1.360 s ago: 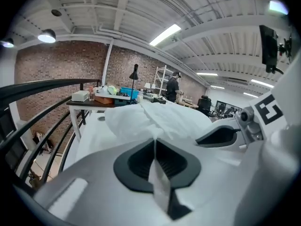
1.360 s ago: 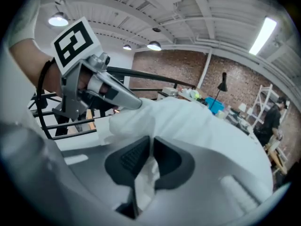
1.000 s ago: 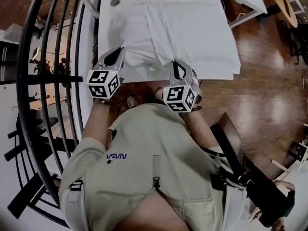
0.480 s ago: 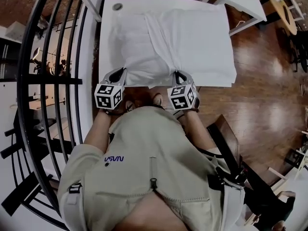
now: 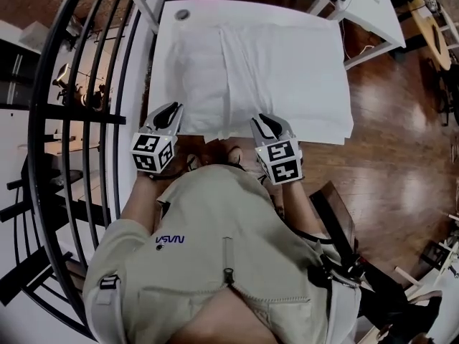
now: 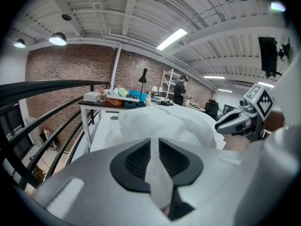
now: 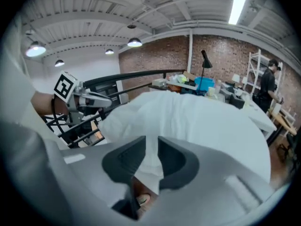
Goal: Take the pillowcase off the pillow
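A white pillow in its white pillowcase [image 5: 251, 70] lies flat on the white table [image 5: 166, 41], its near edge at the table's front edge. My left gripper [image 5: 169, 110] is at the near left corner and my right gripper [image 5: 262, 122] at the near right corner. In the left gripper view the pillowcase [image 6: 164, 124] edge runs loose between the jaws of the left gripper [image 6: 154, 147], which have just been opening. In the right gripper view the right gripper [image 7: 151, 149] has also just been opening, with a gap beside the pillowcase [image 7: 197, 121] fold between its pads.
A black curved railing [image 5: 79, 120] runs close along the table's left side. Wooden floor [image 5: 391, 120] lies to the right, with another white table [image 5: 362, 6] beyond. A round hole [image 5: 183, 14] sits in the table's far left corner. A person [image 7: 269, 81] stands far off.
Both grippers were pinched on the pillowcase's near edge; now their jaws have parted. The lifted near edge has sunk flat onto the table, and the left gripper has moved down and outward.
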### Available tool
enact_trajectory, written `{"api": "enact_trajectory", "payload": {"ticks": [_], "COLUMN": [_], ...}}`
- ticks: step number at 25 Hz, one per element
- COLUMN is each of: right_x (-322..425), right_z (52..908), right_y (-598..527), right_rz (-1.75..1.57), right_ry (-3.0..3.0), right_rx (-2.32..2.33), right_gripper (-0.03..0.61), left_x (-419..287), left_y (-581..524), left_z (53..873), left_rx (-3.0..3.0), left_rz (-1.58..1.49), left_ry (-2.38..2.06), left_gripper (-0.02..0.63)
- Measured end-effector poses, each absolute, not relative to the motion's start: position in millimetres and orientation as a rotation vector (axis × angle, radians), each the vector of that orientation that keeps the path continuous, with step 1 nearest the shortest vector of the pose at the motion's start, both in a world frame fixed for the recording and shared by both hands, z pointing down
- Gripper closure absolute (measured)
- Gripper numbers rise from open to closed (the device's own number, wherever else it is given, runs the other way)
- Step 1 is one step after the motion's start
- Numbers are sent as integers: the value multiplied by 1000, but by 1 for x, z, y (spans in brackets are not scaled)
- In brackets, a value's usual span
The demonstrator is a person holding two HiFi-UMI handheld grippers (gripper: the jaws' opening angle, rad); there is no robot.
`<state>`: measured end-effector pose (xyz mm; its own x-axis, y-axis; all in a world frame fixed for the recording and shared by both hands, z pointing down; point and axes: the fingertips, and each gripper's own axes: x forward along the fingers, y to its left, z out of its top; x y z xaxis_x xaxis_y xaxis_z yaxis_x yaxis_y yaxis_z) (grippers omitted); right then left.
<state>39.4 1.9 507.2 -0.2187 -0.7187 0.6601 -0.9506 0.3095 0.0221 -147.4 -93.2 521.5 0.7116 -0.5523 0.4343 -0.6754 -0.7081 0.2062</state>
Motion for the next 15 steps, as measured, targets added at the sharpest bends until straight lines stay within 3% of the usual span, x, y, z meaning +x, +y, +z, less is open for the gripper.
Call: {"api": "enact_trajectory", "payload": {"ticks": [2,6,15], "right_x": [42,53,61], "right_z": [487,465,437], "right_y": [-4,-19,-68], "right_rz": [502,457,356], "right_ry": [-2078,-2158,-2229], "right_rx": [1494,1536,1554], "right_gripper": [497,497,497], "left_x": [-150,-135,-94], "left_y": [-104,-120,-158], "left_z": [506,486,477], "left_rx": [2547,2559,2615], "left_rz": [430,401,439], "left_ry": [-1010,-1038,-1038], "left_gripper": [541,453,401]}}
